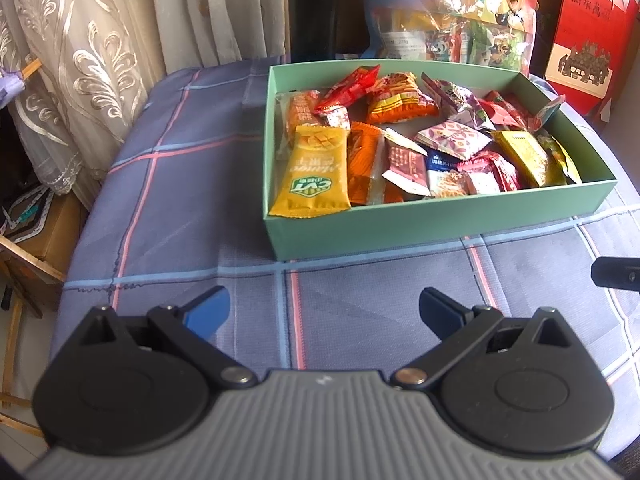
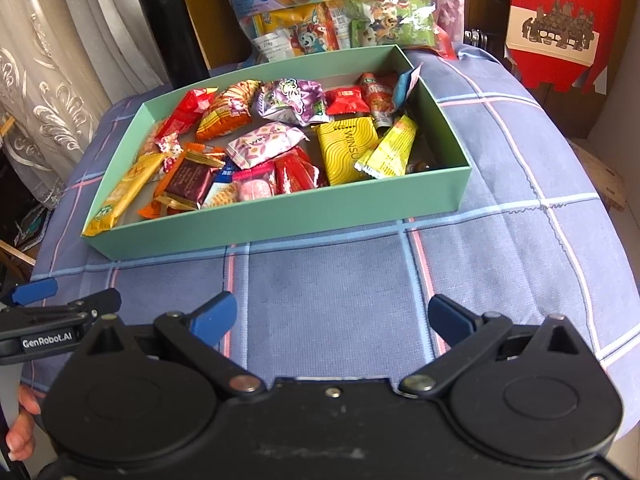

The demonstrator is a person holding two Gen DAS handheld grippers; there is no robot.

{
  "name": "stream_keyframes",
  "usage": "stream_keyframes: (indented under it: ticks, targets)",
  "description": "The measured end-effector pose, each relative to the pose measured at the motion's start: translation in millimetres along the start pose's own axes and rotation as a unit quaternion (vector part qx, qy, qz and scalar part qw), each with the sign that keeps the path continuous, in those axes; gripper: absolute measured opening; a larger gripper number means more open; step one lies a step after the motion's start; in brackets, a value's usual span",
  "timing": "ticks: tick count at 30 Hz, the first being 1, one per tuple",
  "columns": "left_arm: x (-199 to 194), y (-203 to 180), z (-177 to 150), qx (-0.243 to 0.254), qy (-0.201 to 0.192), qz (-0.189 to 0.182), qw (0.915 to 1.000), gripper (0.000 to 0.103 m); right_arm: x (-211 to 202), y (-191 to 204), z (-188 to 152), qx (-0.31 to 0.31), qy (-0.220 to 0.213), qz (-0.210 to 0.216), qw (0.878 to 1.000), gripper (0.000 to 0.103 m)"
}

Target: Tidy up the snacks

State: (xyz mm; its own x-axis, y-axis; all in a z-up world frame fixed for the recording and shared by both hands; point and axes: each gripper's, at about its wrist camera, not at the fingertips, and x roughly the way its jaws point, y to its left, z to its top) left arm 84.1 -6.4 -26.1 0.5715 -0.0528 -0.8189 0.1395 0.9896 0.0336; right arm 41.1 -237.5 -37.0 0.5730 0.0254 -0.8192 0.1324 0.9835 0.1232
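Observation:
A mint-green box sits on the blue plaid cloth and holds several wrapped snacks, among them a yellow mango bar at its near left and a purple pouch at the back. The box also shows in the right wrist view, with a yellow packet and a purple pouch. My left gripper is open and empty, above the cloth in front of the box. My right gripper is open and empty, also short of the box. The left gripper's side shows at the left of the right wrist view.
A big cartoon-printed snack bag leans behind the box. A red printed carton stands at the back right. A black cylinder stands at the back left. Lace curtains hang on the left. The table drops off left and right.

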Motion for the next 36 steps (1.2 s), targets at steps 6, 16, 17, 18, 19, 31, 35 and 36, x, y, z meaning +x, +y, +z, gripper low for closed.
stream_keyframes:
  ticks: [6,16,17,18,19,31,35,36]
  targets:
    - [-0.1,0.0,0.9,-0.001,0.000,-0.001,1.0000,0.103,-2.6,-0.1,2.5,0.001,-0.004,0.000,1.000,0.103]
    - [2.7,0.0,-0.7,-0.003,0.009,0.000,1.0000,0.103,-1.1,1.0,0.4,0.002,0.000,-0.002,1.000,0.103]
    - [2.9,0.1,-0.9,-0.004,0.010,0.000,0.9999,0.103,-1.0,1.1,0.8,0.001,0.000,-0.002,1.000,0.103]
    - [2.9,-0.1,-0.9,-0.004,0.010,0.001,0.9999,0.103,-1.0,1.1,1.1,0.000,0.000,-0.002,1.000,0.103]
    - [2.7,-0.4,-1.0,-0.003,0.010,0.002,0.9999,0.103,-1.1,1.3,1.1,0.000,0.000,-0.001,1.000,0.103]
    - [2.3,-4.2,-1.4,0.010,0.008,0.009,0.9999,0.103,2.0,1.5,0.1,-0.001,0.002,-0.006,1.000,0.103]
    - [2.9,-5.5,-2.2,0.012,0.008,0.009,0.9999,0.103,2.3,1.9,-0.3,-0.001,0.001,-0.009,1.000,0.103]
    - [3.0,-5.7,-2.4,0.013,0.008,0.009,0.9998,0.103,2.8,2.4,0.0,-0.001,0.001,-0.010,1.000,0.103]
